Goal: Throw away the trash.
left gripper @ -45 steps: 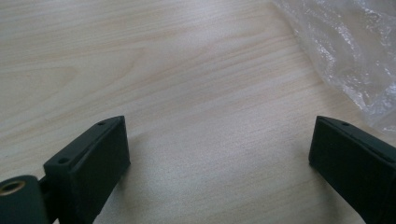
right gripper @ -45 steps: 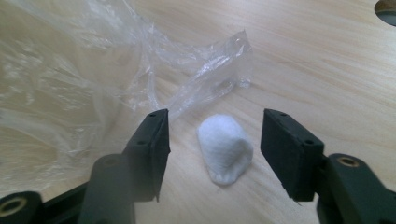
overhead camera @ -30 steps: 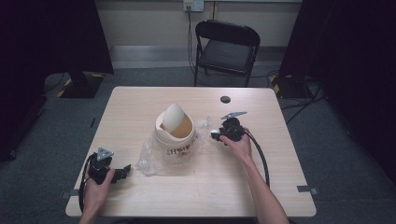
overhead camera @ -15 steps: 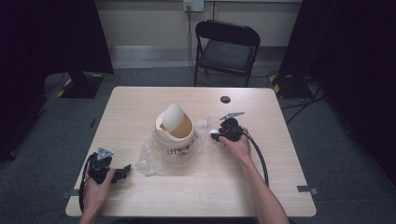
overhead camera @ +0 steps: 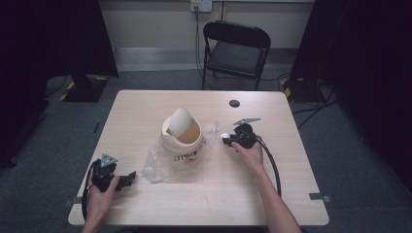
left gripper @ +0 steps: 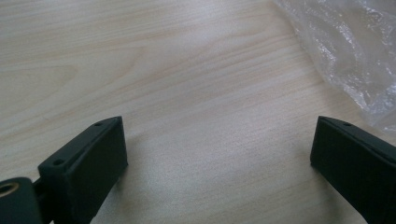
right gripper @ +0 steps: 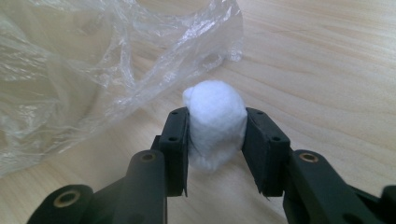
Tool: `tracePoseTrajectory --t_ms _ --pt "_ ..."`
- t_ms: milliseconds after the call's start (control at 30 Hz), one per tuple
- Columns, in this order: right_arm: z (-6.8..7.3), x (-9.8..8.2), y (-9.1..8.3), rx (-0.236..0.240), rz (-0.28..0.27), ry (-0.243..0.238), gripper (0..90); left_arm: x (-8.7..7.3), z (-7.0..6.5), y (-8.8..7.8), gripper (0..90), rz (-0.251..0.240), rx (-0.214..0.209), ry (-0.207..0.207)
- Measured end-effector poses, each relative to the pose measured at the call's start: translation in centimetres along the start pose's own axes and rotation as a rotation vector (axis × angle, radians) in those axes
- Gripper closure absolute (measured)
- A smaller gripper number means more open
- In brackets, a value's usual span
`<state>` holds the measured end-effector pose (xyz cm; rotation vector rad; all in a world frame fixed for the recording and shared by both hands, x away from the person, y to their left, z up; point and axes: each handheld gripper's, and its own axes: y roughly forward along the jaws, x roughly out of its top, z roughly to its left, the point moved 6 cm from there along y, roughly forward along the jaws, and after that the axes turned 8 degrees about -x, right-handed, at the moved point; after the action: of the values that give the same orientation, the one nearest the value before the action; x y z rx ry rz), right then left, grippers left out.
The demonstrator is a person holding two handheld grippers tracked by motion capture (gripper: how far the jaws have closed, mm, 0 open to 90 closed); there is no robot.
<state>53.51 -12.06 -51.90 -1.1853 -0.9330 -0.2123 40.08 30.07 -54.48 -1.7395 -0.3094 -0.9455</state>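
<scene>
Left gripper (overhead camera: 127, 178) rests near the table's (overhead camera: 291, 194) front-left edge, jaws spread wide over bare wood, nothing between them; just right of it, crinkled clear bag (overhead camera: 158, 165) lies around the tan bin (overhead camera: 182, 141) with swing lid, mid-table. Right gripper (right gripper: 217, 133), beside the bag's right edge, has just been closing and now pinches a white cotton ball (right gripper: 215, 122) at table level; ball looks very light, soft, compressible, not fragile; mid-body grip seems adequate, gentle squeeze should hold.
</scene>
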Motion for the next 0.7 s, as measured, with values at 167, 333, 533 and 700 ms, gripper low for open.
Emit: tracePoseTrajectory --t_ms 167,333,533,700 --pt "0.4 0.2 -0.3 0.012 -0.006 -0.012 63.2 0.0 0.0 0.0 3.3 -0.001 -0.001 -0.001" --pt "0.9 0.7 -1.3 0.038 -0.040 0.000 63.2 0.0 0.0 0.0 3.3 -0.002 0.001 -0.001" --pt "1.1 1.6 -3.0 0.046 -0.080 0.000 63.6 0.0 0.0 0.0 3.3 -0.002 0.001 -0.001" --pt "1.9 1.6 -3.9 0.078 -0.092 -0.019 63.5 0.0 0.0 0.0 3.3 -0.001 0.001 -0.001"
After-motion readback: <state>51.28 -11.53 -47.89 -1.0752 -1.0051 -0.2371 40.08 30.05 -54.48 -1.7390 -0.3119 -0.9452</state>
